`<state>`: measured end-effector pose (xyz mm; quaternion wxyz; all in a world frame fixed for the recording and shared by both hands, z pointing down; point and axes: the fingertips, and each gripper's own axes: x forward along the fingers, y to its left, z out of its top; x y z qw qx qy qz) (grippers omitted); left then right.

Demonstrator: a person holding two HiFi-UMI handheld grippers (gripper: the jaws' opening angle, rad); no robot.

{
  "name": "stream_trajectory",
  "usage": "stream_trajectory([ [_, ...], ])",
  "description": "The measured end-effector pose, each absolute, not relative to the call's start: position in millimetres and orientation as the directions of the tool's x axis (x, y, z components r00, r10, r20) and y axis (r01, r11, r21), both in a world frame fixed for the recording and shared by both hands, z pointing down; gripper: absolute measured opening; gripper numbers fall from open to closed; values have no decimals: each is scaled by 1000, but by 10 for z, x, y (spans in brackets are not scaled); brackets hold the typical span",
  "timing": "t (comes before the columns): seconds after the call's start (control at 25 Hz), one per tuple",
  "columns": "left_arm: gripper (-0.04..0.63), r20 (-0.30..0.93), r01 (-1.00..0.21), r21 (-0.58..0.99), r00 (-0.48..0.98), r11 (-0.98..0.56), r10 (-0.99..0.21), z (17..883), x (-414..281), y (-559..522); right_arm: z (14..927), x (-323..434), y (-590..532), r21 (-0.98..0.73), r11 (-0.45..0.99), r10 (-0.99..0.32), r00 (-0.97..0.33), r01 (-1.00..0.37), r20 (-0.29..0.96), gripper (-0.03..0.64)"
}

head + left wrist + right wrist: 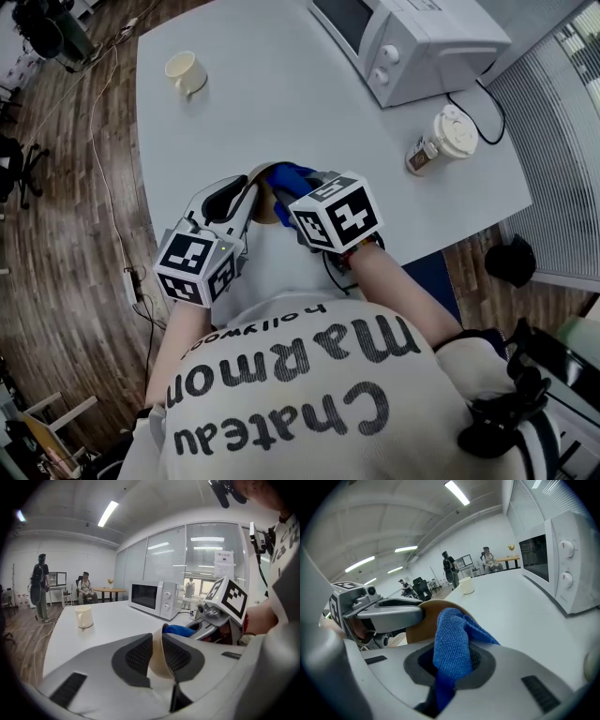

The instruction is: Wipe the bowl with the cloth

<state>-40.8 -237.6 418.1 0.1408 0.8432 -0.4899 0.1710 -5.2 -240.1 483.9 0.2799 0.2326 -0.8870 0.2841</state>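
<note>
My left gripper (157, 654) is shut on the rim of a tan bowl (158, 660), which it holds tilted on edge above the table's near side; the bowl (259, 192) shows between the two grippers in the head view. My right gripper (451, 662) is shut on a blue cloth (451, 646), and the cloth's free end lies against the bowl (426, 618). In the head view the cloth (289, 178) sits at the bowl's right side, just ahead of the right gripper (286, 202). The left gripper (246, 199) reaches the bowl from the left.
A white mug (186, 72) stands at the far left of the pale table (281, 103). A white microwave (412, 42) sits at the far right, with a lidded paper cup (448, 136) and a small jar (421, 157) near the right edge. People stand and sit in the background.
</note>
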Motion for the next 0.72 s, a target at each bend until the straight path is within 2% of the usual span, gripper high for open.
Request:
stream_trajectory([
  [0.16,63,381,-904,114,423,-412,-823,4127,-495,-2412,4668,-179,-2370,-416,745,-253,-797,-522,549,40],
  [0.32,54,341,-912,92,407,-400,-847,4050,-507,-2400,4505,-395,-2224,-534,739,-171,-881,-411,442,40],
  [0.72,55,318,-890,37,441,-454,-839,3964,-403,-2321,4535,-509,-2126,-514,764,-160,-887,-389,433,40],
])
